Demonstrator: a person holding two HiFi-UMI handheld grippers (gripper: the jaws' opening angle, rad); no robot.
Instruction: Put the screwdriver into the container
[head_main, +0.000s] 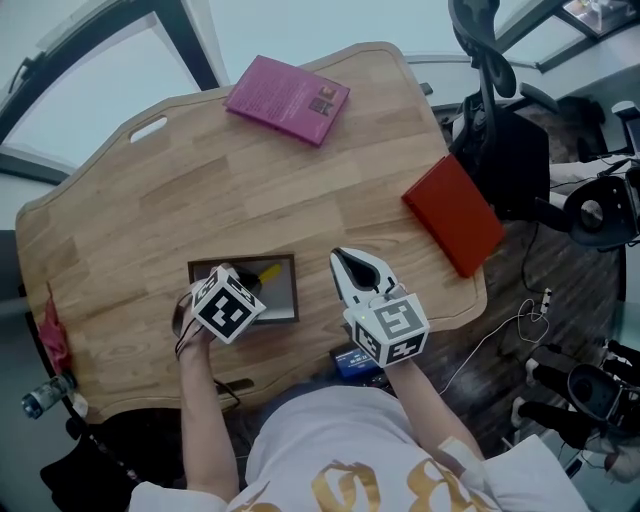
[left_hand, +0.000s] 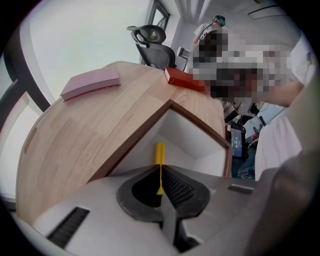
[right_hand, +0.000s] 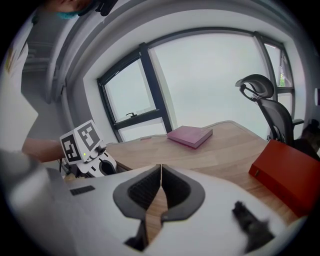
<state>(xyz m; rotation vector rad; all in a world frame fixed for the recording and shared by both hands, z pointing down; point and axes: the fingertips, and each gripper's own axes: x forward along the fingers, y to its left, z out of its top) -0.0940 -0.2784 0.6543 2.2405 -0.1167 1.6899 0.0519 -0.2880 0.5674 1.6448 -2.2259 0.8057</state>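
Because the slim yellow screwdriver (left_hand: 159, 152) seems light, stiff and smooth, my left gripper (left_hand: 160, 172) has its jaws pinched tight on it over the brown-rimmed white container (left_hand: 200, 123).

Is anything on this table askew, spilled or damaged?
Only the red book: it seems to jut over the right edge of the table, at an angle. The screwdriver is inside the container; nothing looks spilled or broken.
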